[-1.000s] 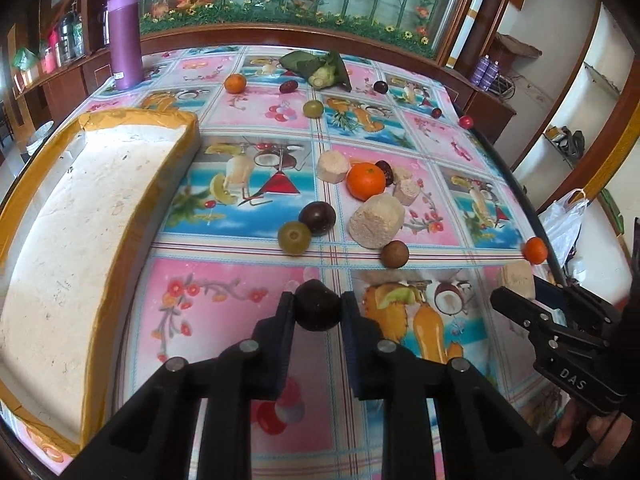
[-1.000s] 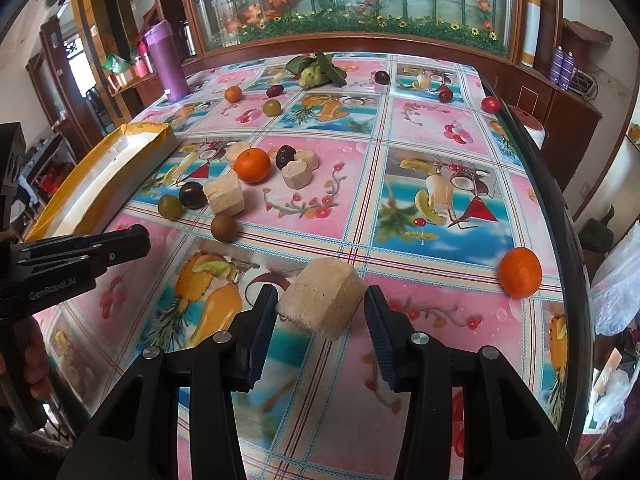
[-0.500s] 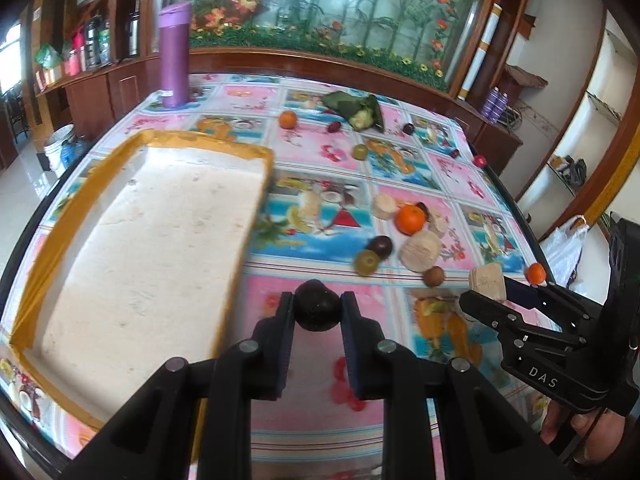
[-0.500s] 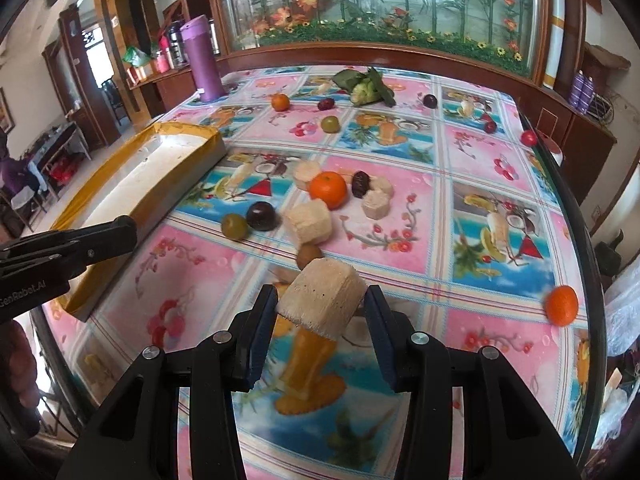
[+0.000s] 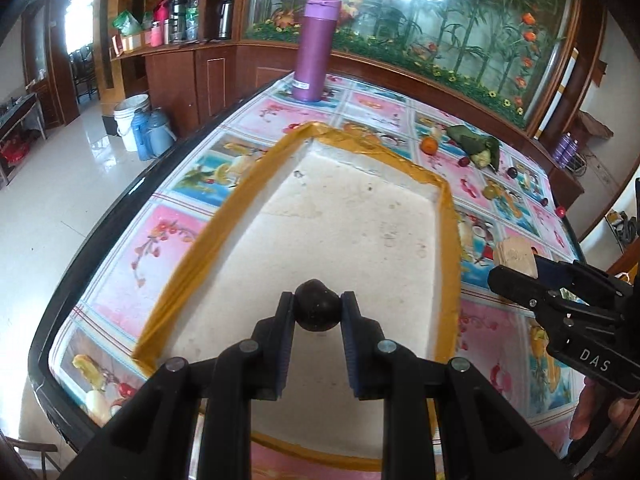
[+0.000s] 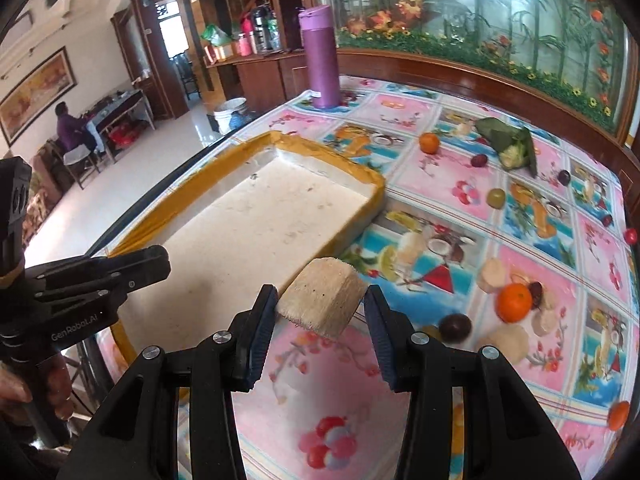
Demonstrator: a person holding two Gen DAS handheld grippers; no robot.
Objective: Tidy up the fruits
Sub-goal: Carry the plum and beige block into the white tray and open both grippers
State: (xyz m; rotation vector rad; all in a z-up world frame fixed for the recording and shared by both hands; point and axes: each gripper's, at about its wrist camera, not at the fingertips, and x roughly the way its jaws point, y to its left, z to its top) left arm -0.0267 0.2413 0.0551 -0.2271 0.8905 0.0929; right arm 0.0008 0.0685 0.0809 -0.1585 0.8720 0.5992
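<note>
My left gripper (image 5: 317, 312) is shut on a small dark round fruit (image 5: 317, 305) and hangs over the near part of a white foam tray (image 5: 352, 216) with yellow-taped rims. The right gripper (image 6: 320, 300) is shut on a pale tan chunk of cut fruit (image 6: 322, 298), just past the tray's (image 6: 260, 208) right rim, over the tablecloth. From the left wrist view the right gripper (image 5: 516, 260) comes in from the right with its chunk (image 5: 515, 254). The tray holds no fruit.
Oranges (image 6: 514, 302), dark plums (image 6: 455, 326), a green fruit (image 6: 496, 197), pale chunks (image 6: 505, 342) and a leafy bundle (image 6: 510, 144) lie scattered right of the tray. A purple bottle (image 5: 314, 48) stands at the far edge. The table's black edge (image 5: 100, 224) runs left of the tray.
Both grippers have swung left with their fruit. The left one now hangs over the tray, which was off to its left before; the right one has come up beside the tray's right rim.
</note>
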